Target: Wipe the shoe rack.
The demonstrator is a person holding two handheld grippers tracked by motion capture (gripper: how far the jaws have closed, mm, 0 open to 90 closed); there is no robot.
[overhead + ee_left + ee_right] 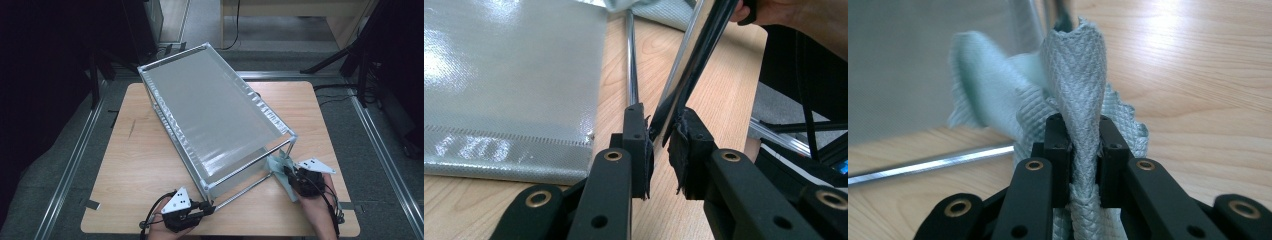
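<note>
Nearest us, at the front edge of the wooden table [140, 165], our left gripper [209, 209] lies low in the left hand [170, 231], grey three-cornered plate on top, cable trailing behind. It points toward the near corner of the metal frame [150, 95]. In the left gripper view [659, 135] the jaws stand nearly closed and clamp a thin chrome rod [689, 55] of the frame; the frayed pads [680, 145] press against it from both sides. A second rod [631, 60] runs along the tabletop just beside the left jaw.

To the right, a little further in, our right gripper [289, 172] sits in the right hand [320, 205] at the frame's near right corner. In the right gripper view [1083, 155] the jaws are pinched on a fold of pale green cloth [1075, 75]. The cloth has a diamond weave, stands up in a ridge between the jaws, and bunches out on both sides. In the high view the same cloth [280, 167] lies crumpled on the table against the lower rod at that corner.

Beyond the grippers, the frame sits skewed across the table, near end toward us, far end toward the back left. A shiny grey cover [210, 110] is stretched over its top and hangs down the long left side. The near end face is uncovered, bare rods showing.

Past the table: grey floor [60, 165], metal rails, dark stands at the right.
</note>
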